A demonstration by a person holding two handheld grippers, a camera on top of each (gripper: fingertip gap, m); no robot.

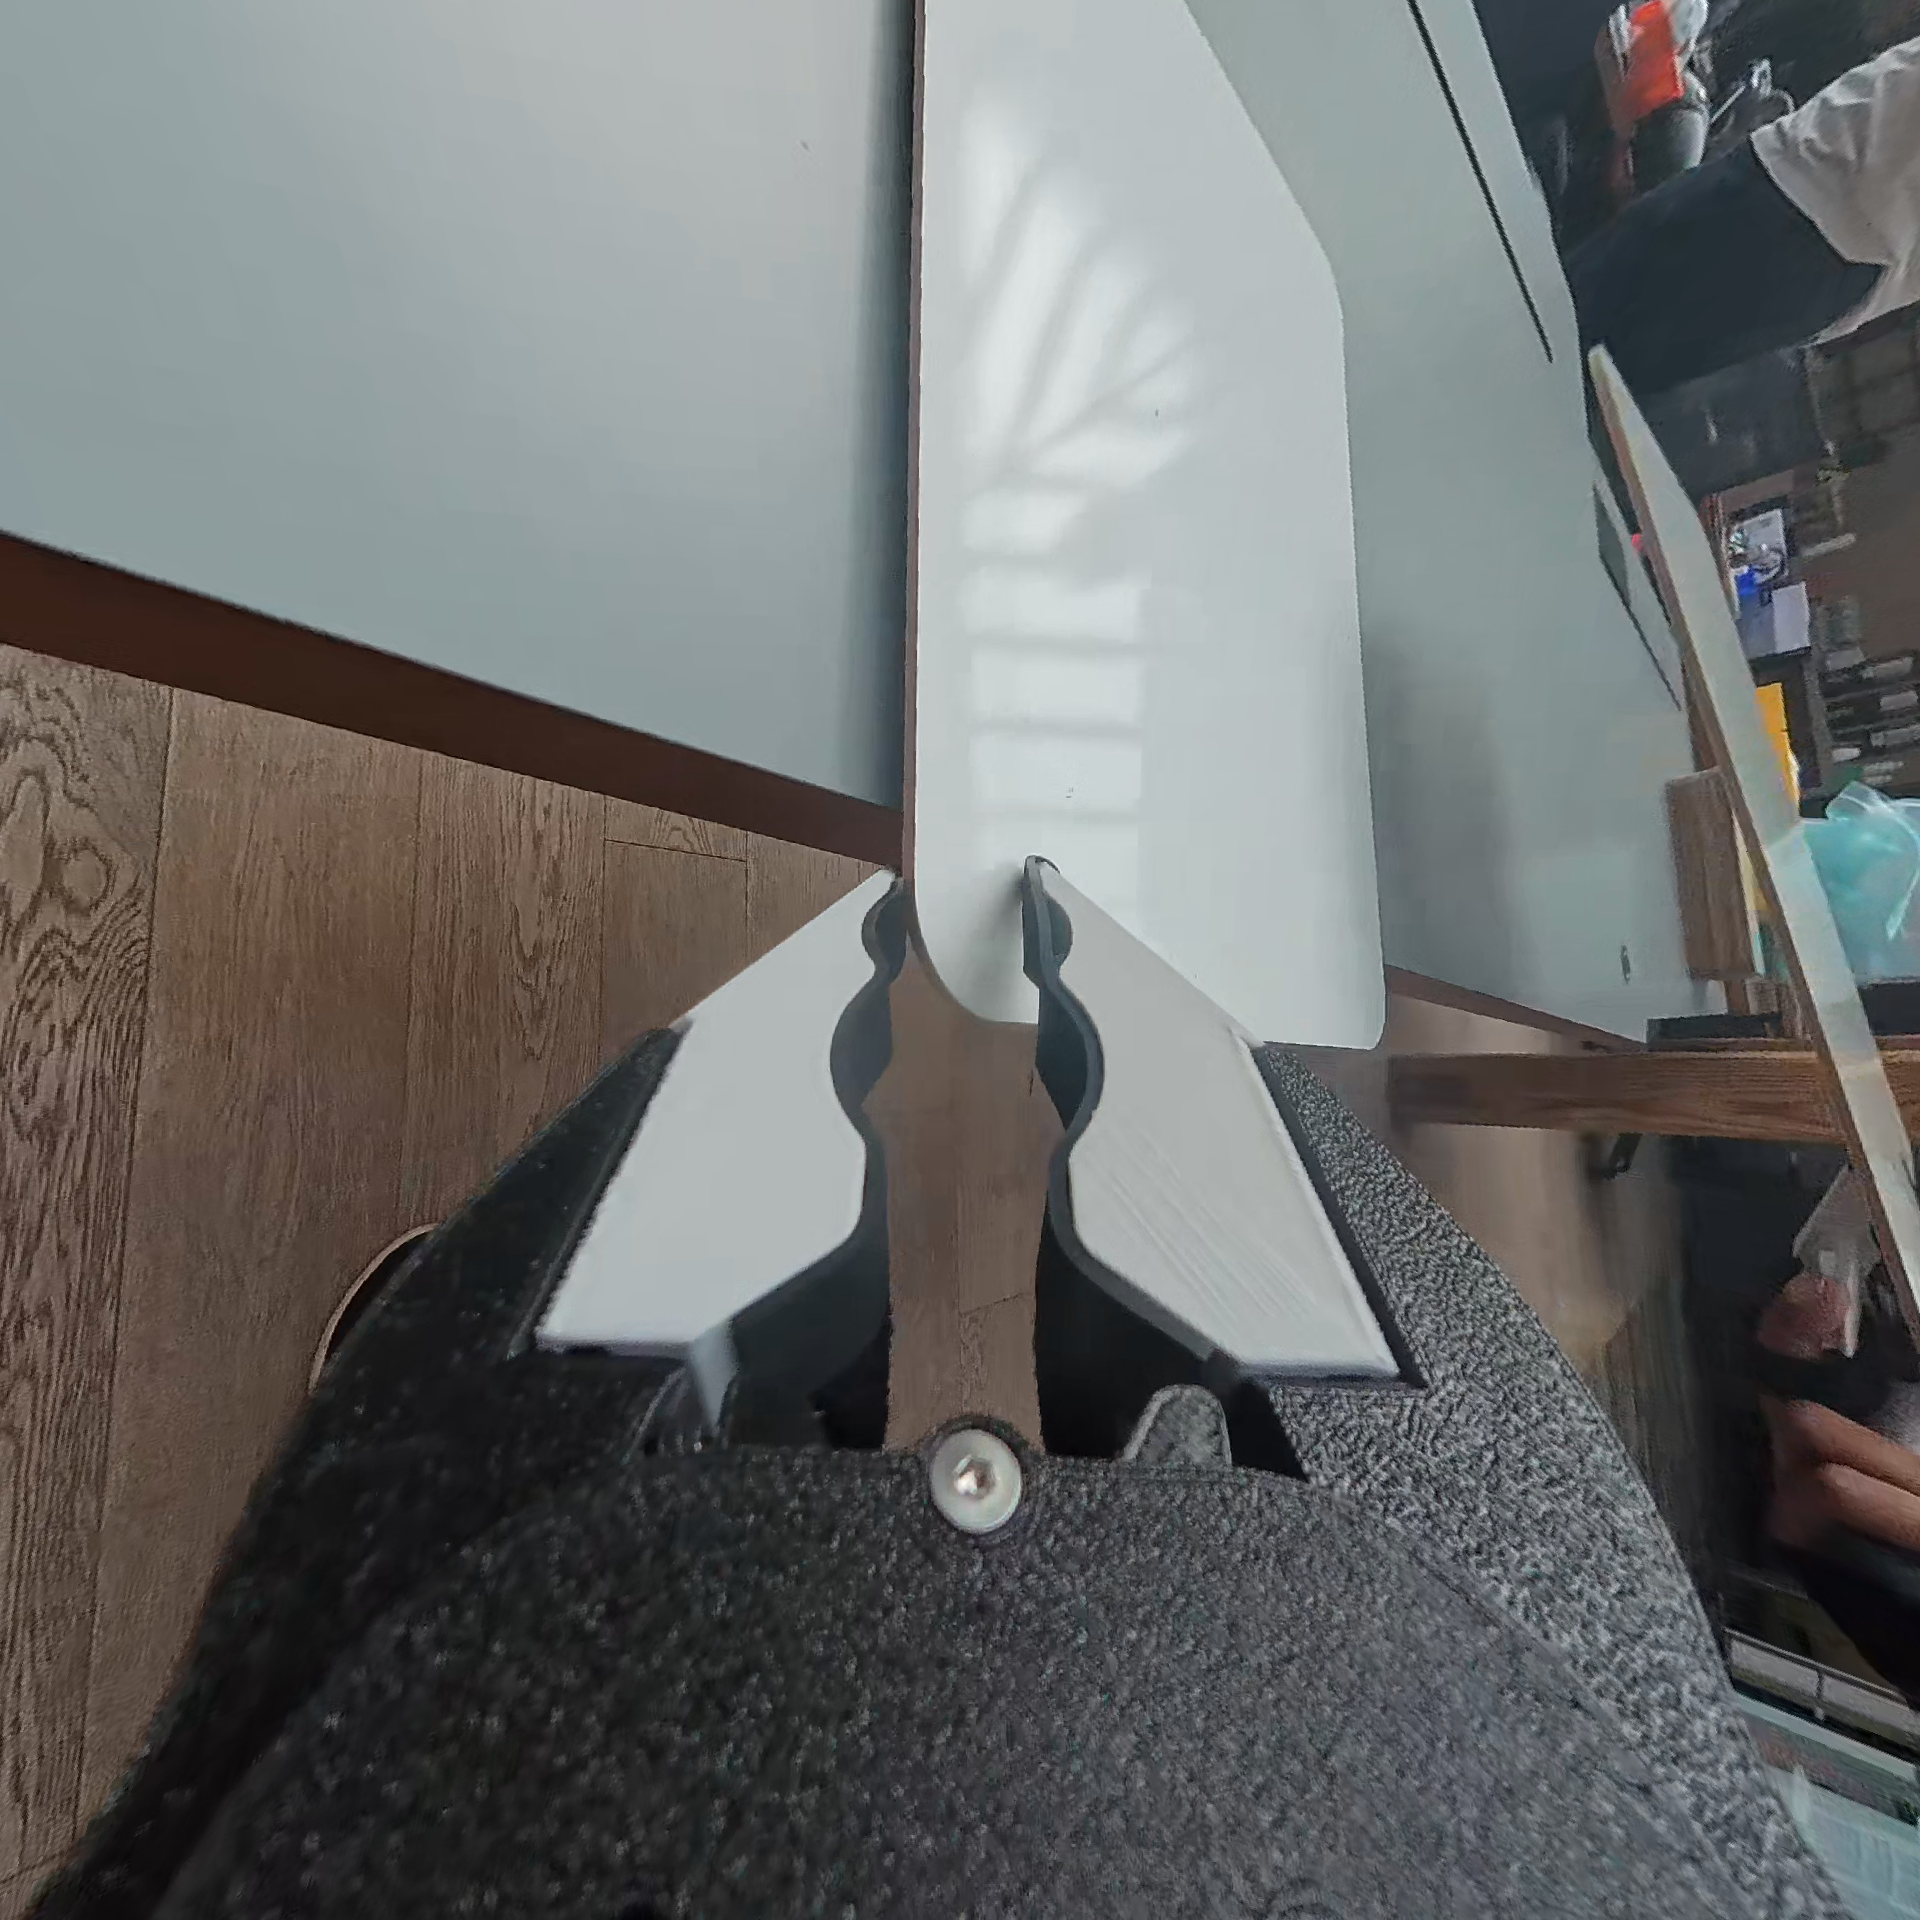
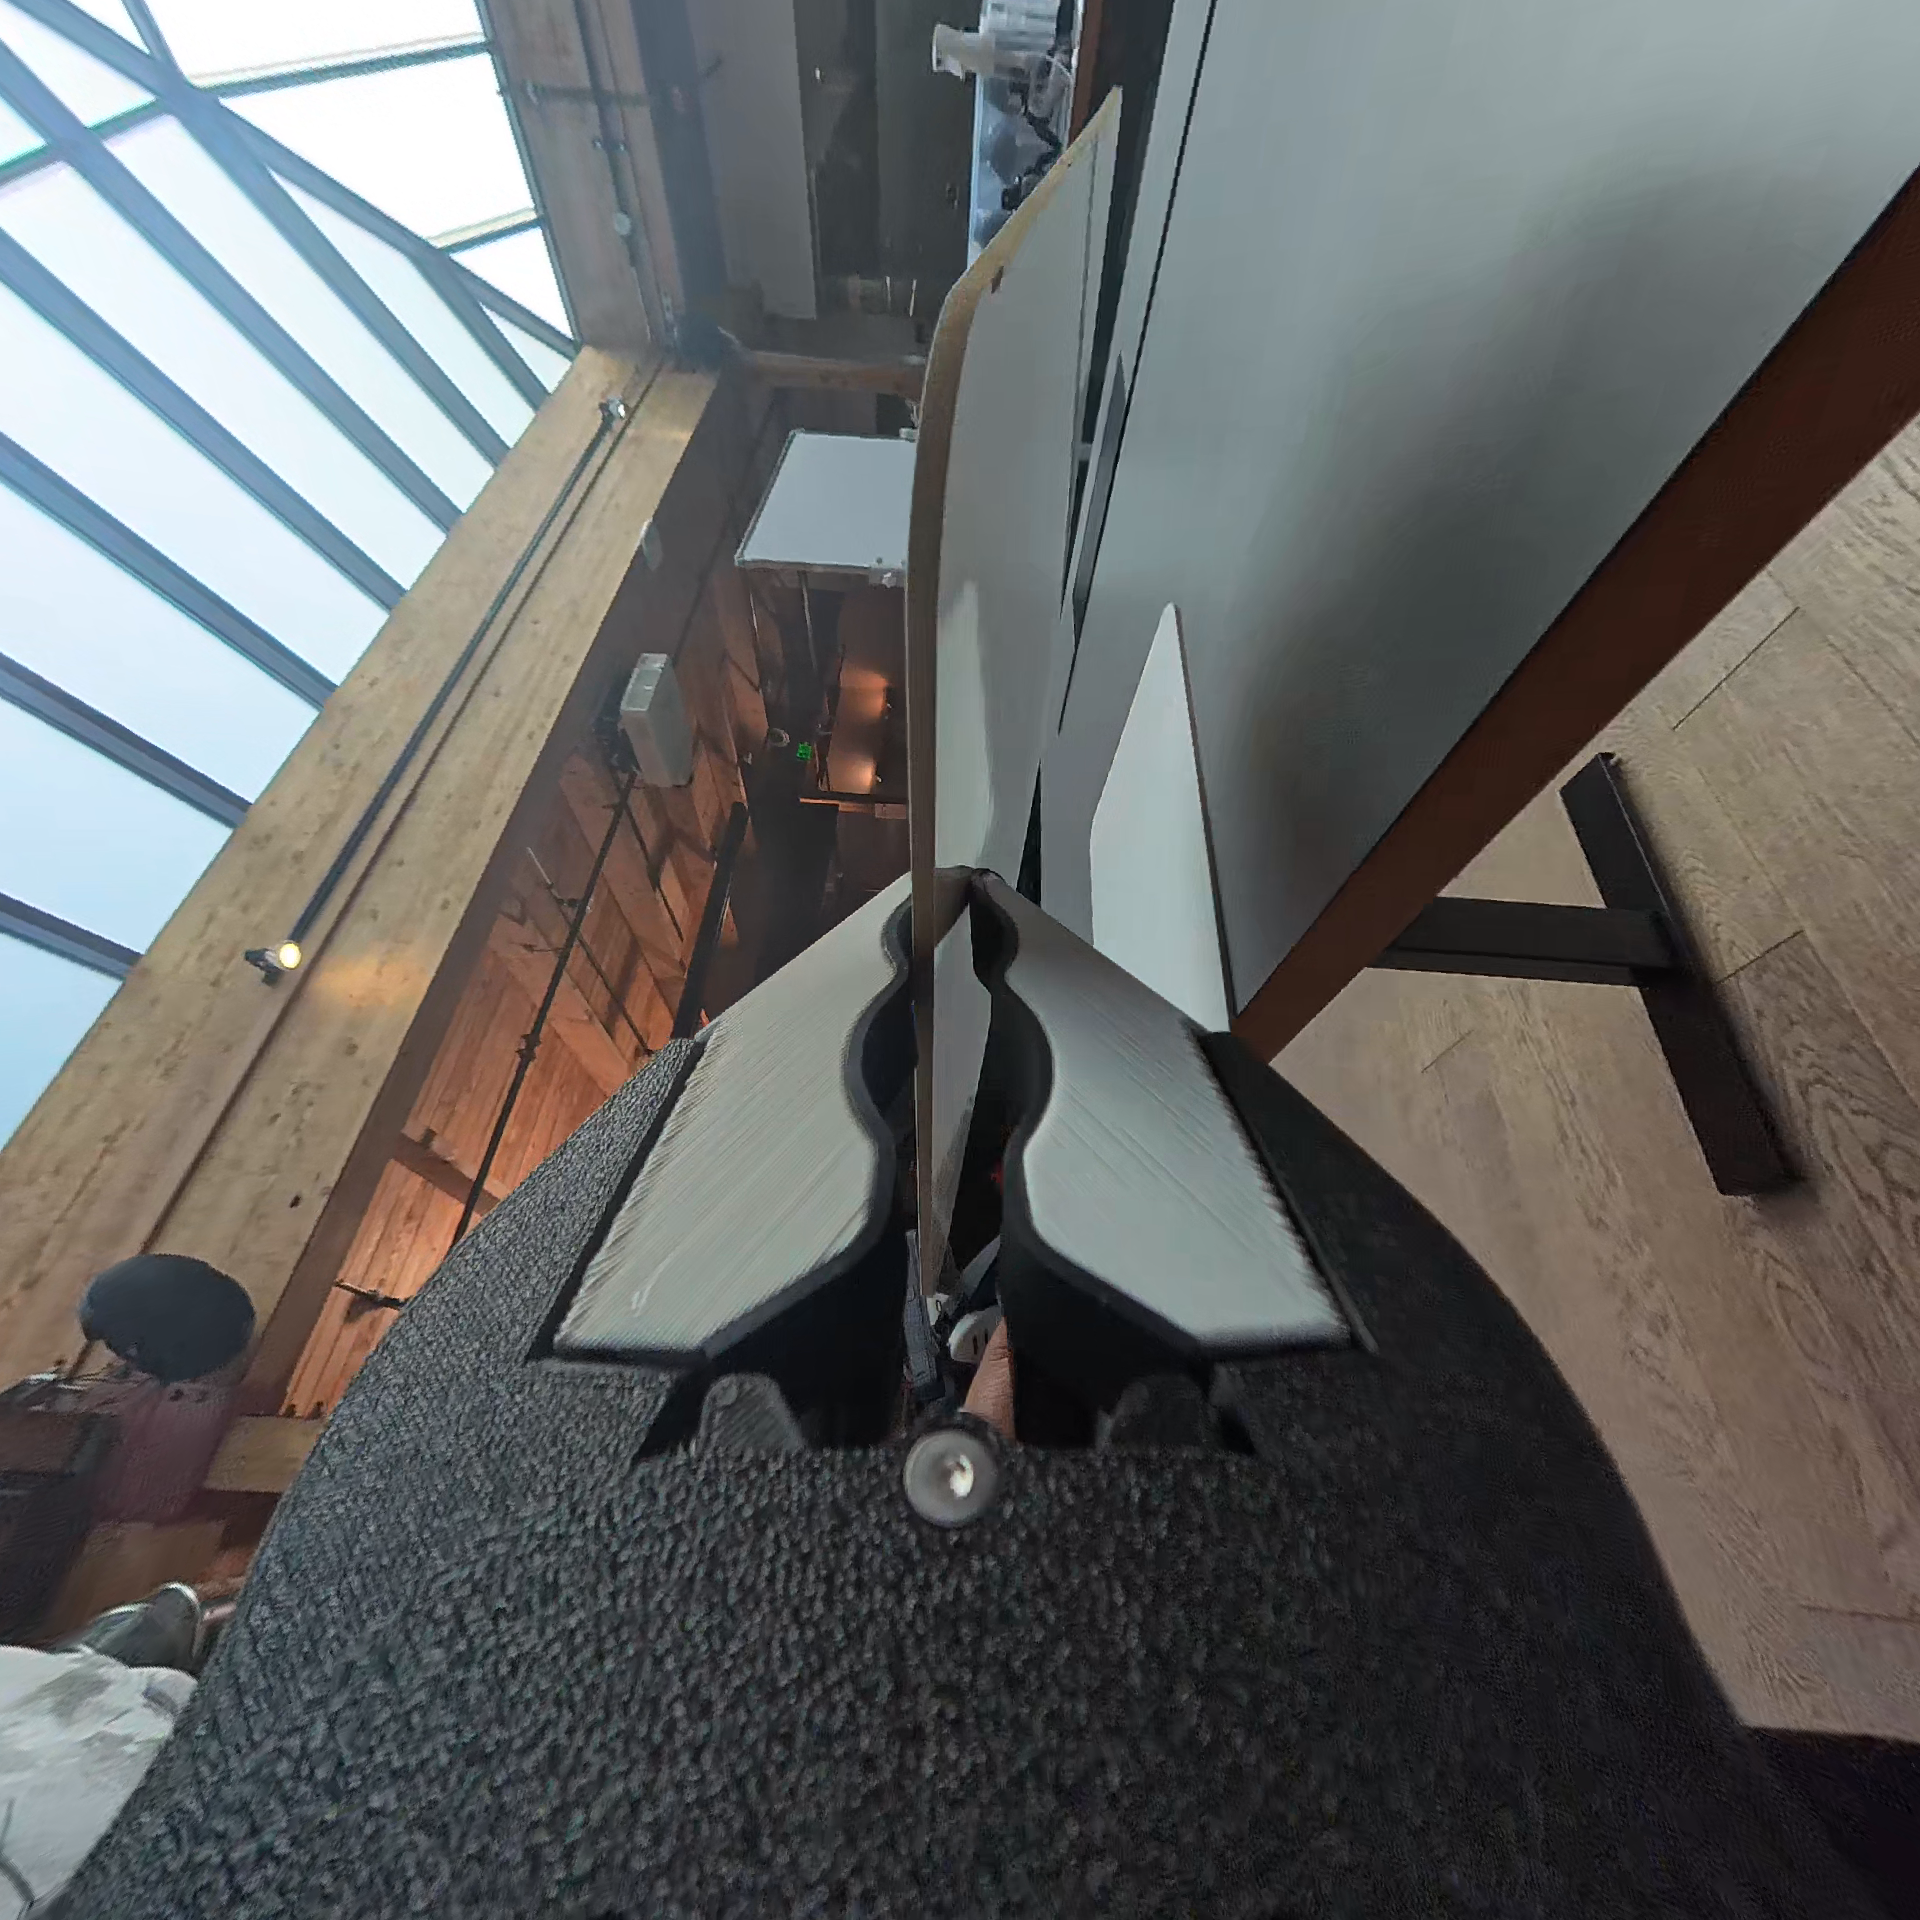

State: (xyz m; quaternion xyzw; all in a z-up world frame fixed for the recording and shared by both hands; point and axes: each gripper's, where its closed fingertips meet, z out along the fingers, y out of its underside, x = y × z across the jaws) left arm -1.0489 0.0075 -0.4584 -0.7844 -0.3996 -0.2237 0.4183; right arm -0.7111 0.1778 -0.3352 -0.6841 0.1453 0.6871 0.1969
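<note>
My left gripper [image 1: 961, 883] is shut on the rounded corner of a thin white board [image 1: 1122, 520] with a brown edge, which stands edge-on against a white tabletop [image 1: 416, 364]. My right gripper [image 2: 951, 883] is shut on the edge of a second white board [image 2: 997, 623], also standing upright beside the tabletop [image 2: 1455, 416]. Each board shows in the other view: the second board at the right of the left wrist view [image 1: 1725, 727], the first just right of my right fingers [image 2: 1153, 831].
The tabletop has a brown rim [image 1: 416, 675] over a wood-plank floor [image 1: 312, 1039]. A black metal table leg [image 2: 1662, 987] stands on the floor. A person's hand [image 1: 1839, 1475] and white sleeve [image 1: 1849, 187] are at the right. Skylight windows [image 2: 156, 520] and another person [image 2: 156, 1340] show.
</note>
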